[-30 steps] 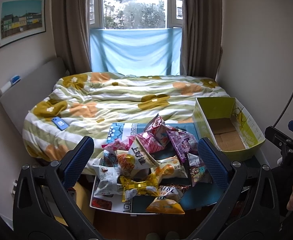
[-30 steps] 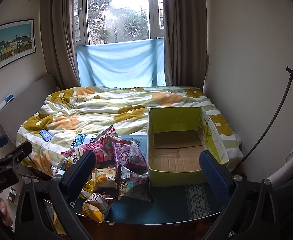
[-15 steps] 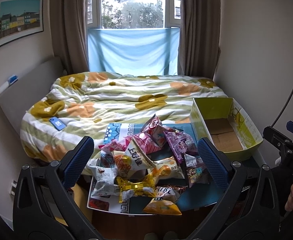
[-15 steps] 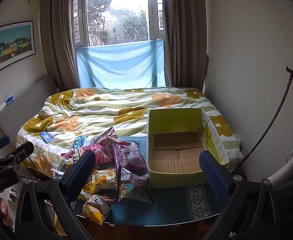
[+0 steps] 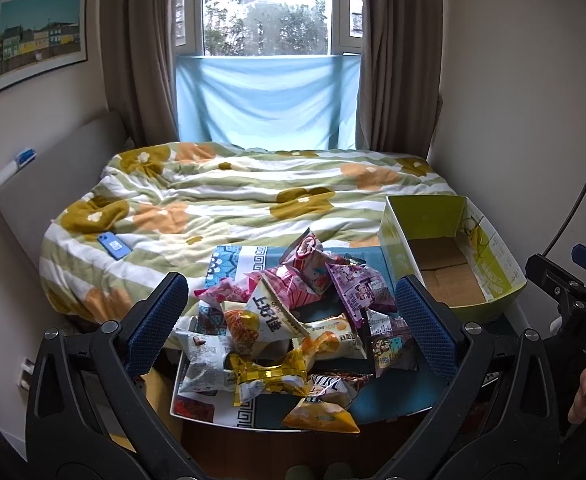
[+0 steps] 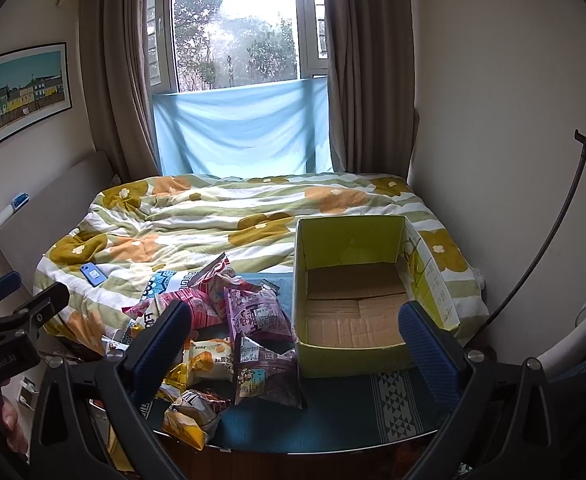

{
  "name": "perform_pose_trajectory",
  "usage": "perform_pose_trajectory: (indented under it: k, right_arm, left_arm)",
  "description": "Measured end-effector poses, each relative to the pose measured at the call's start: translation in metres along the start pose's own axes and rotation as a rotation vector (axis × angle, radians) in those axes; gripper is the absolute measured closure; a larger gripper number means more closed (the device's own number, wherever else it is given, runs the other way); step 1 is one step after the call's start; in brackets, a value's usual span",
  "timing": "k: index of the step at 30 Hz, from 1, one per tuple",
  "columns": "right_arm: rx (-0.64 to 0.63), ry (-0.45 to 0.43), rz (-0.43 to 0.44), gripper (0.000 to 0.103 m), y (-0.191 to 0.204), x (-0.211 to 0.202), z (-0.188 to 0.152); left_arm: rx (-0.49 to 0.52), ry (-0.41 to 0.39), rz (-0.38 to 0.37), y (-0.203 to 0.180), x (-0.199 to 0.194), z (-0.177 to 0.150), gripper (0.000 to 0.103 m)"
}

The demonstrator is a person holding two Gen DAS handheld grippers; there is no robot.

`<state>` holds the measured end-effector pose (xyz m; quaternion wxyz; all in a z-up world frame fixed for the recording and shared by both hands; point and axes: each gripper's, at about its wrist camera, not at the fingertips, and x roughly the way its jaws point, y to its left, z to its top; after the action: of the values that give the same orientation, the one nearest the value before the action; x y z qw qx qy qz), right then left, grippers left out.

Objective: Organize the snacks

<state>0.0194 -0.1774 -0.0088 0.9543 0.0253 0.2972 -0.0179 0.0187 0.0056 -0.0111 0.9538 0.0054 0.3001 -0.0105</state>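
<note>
A pile of snack packets (image 5: pixel 289 320) lies on a blue patterned table (image 5: pixel 389 396) at the foot of the bed; it also shows in the right wrist view (image 6: pixel 237 328). An empty yellow-green cardboard box (image 5: pixel 453 252) stands to the right of the pile, and in the right wrist view (image 6: pixel 357 296) it is straight ahead. My left gripper (image 5: pixel 291 320) is open and empty, held above and short of the pile. My right gripper (image 6: pixel 293 338) is open and empty, short of the box's near left corner.
A bed with a flowered green-striped duvet (image 5: pixel 253 200) fills the room behind the table, with a blue phone (image 5: pixel 113 245) on its left side. Walls stand close on the right. A thin black rod (image 6: pixel 549 240) leans at the far right.
Both grippers have drifted slightly, so the pile and box sit a little higher and farther in view. Both stay open and nothing has been picked up.
</note>
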Motion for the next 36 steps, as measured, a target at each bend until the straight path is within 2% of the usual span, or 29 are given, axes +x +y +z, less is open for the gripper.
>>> perform_pose_trajectory:
  k: [7,13,21,25,30,36]
  right_arm:
    - [-0.002,0.002,0.009,0.0,0.001,0.002,-0.001]
    - [0.011,0.056,0.04,0.0,-0.006,0.019,-0.004]
    - [0.04,0.181,0.127,0.0,-0.021,0.076,-0.038]
    - [0.07,0.248,0.147,0.0,-0.02,0.105,-0.061]
    - [0.075,0.322,0.142,0.0,-0.007,0.138,-0.087]
    - [0.052,0.365,0.084,0.0,0.02,0.167,-0.1]
  left_arm:
    - [-0.023,0.014,0.005,0.001,0.005,-0.001,0.0]
    - [-0.1,0.089,0.017,0.018,0.024,-0.004,0.0]
    - [-0.079,0.193,0.043,0.029,0.078,-0.05,0.0]
    - [0.012,0.232,0.051,0.032,0.11,-0.07,0.0]
    - [0.264,0.287,0.074,0.027,0.159,-0.09,0.0]
    - [0.397,0.344,0.015,0.039,0.209,-0.096,0.0]
